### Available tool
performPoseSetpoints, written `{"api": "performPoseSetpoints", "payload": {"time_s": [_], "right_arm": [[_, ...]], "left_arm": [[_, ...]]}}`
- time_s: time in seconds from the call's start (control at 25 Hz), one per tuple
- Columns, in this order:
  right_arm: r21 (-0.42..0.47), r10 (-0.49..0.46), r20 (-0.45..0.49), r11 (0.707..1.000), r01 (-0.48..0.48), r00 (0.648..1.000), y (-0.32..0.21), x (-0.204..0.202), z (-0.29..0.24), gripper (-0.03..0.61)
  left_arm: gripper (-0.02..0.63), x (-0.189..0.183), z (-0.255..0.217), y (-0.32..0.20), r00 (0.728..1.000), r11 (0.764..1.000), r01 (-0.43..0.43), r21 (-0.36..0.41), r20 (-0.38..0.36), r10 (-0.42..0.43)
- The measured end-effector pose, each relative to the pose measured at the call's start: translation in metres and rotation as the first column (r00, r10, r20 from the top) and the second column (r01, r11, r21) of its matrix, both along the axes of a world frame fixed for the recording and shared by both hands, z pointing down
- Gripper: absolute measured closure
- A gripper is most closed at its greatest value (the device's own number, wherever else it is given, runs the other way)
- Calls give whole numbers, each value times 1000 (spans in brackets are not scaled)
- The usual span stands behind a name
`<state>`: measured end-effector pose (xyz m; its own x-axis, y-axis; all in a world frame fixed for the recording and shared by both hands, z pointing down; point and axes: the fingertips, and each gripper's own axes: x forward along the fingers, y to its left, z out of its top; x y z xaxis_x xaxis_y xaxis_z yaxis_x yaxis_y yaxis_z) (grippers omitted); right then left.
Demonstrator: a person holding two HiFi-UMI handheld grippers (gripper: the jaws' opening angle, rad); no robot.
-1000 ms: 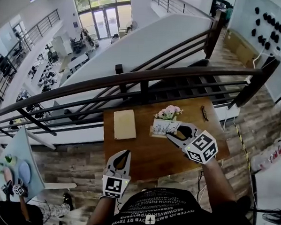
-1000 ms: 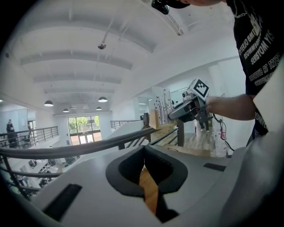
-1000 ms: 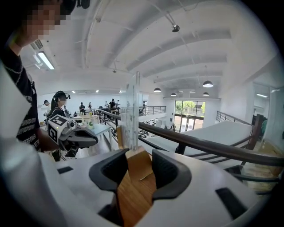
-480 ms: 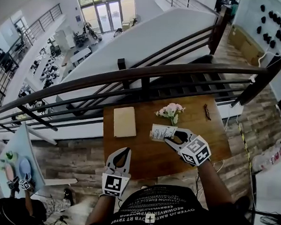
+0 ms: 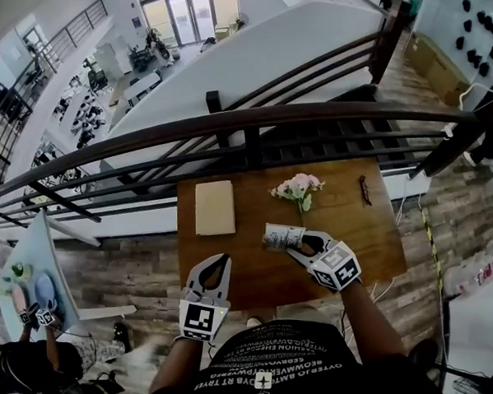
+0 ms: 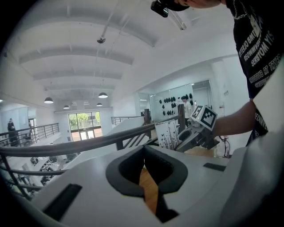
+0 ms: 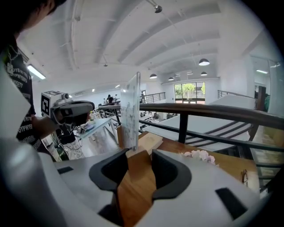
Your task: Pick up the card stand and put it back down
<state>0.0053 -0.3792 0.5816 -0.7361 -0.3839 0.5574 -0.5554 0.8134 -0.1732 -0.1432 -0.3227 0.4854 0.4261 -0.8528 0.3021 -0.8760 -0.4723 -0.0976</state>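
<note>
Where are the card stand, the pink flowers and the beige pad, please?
card stand (image 5: pixel 282 236), head view, on its white printed card.
pink flowers (image 5: pixel 296 186), head view, on the blossoms.
beige pad (image 5: pixel 215 207), head view, middle of its top face.

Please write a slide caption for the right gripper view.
Right claw grips the card stand by its wooden base, card upright.

You work on a table (image 5: pixel 263 279) of warm brown wood, smooth with a soft sheen. The card stand (image 7: pixel 131 111) pairs a bare wooden base with a clear, glossy upright sheet. Your right gripper (image 5: pixel 297 246) and left gripper (image 5: pixel 214 262) have matt pale-grey plastic shells with dark matt jaw linings. The railing (image 5: pixel 317 113) looks like dark, smooth wood.
</note>
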Motion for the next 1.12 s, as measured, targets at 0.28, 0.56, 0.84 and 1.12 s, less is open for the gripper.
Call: {"api": "performPoseSetpoints", "payload": {"time_s": [0.28, 0.56, 0.84, 1.12], "right_arm": [[-37, -16, 8, 999, 16, 1000, -2, 4, 34, 407], [-115, -14, -9, 993, 13, 1000, -4, 10, 78, 407], [-102, -10, -5, 995, 10, 1000, -14, 23, 116, 407], [-187, 7, -25, 982, -12, 1000, -15, 29, 166, 407]], "left_arm": [[588, 9, 2, -14, 1000, 1000, 3, -12, 6, -3], [588, 18, 13, -25, 1000, 999, 10, -40, 21, -9], [588, 23, 22, -37, 999, 997, 20, -68, 44, -17], [588, 20, 27, -42, 997, 994, 52, -94, 63, -46]]}}
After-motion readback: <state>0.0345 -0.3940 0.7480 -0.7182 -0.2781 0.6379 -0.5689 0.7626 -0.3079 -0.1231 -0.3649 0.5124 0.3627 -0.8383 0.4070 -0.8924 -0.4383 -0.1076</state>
